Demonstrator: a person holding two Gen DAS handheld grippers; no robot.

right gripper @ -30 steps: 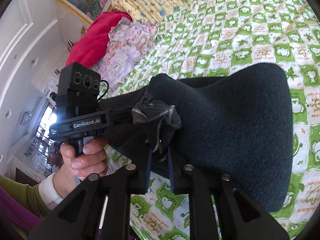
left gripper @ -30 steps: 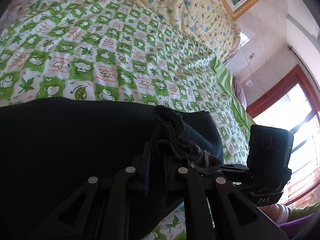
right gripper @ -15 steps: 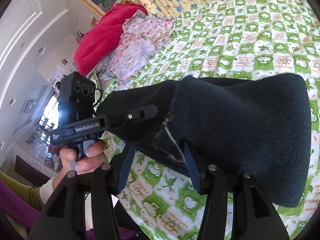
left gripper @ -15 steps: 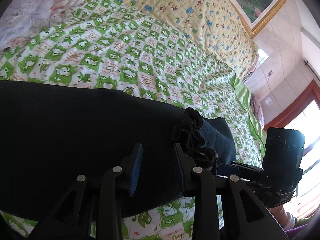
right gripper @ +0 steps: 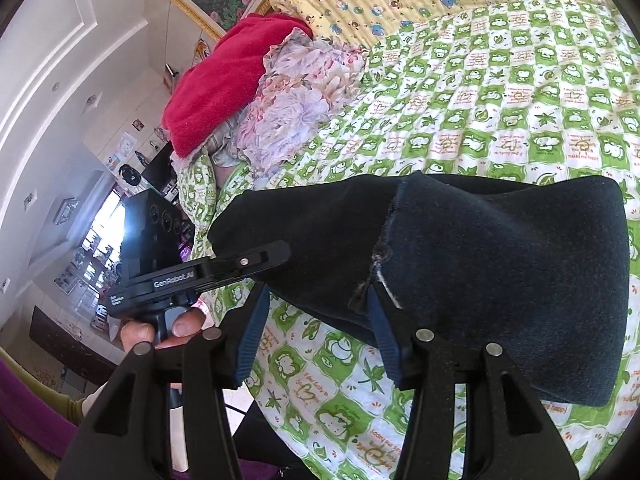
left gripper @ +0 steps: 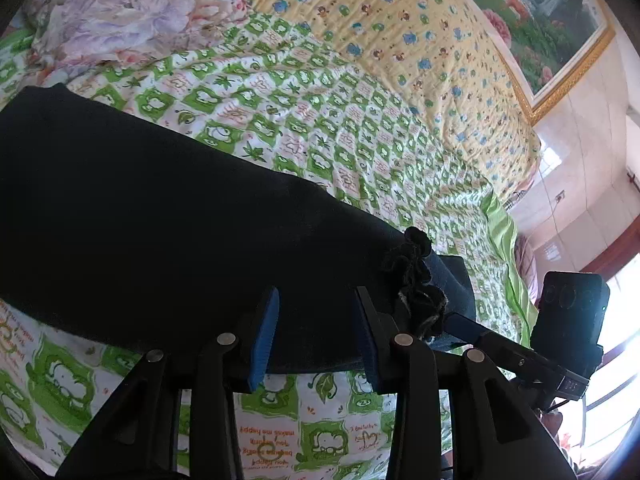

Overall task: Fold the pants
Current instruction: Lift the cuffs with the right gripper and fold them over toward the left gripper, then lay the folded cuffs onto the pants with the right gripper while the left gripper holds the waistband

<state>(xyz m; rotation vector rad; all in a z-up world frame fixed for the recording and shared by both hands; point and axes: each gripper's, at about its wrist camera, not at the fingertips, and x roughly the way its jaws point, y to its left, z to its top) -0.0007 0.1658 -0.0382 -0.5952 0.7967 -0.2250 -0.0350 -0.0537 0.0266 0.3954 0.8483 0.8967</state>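
From my left wrist view, going left to right, I see a floral pillow (left gripper: 120,8) at the far left corner, then the green-checked bedspread (left gripper: 360,152), a yellow printed quilt (left gripper: 400,28) beyond it and one gold-framed picture (left gripper: 560,20) on the wall at the right. One pair of dark pants (left gripper: 160,216) lies folded on the bedspread, its long axis running from upper left down to lower right, with a crumpled frayed end (left gripper: 418,280) at the right. My left gripper (left gripper: 316,332) sits at the near edge of the pants with its jaws opening; the cloth shows in the gap but the blue pads do not press on it. The right gripper (left gripper: 520,352) shows beyond the frayed end. From my right wrist view, again left to right: a hand (right gripper: 160,330) holding the left gripper's handle, one red blanket (right gripper: 224,80) piled against the floral pillow, then the pants lying across the bedspread, the bundle's length running left to right. My right gripper's jaws stand apart and hold nothing, the near edge of the pants just ahead of its right finger.
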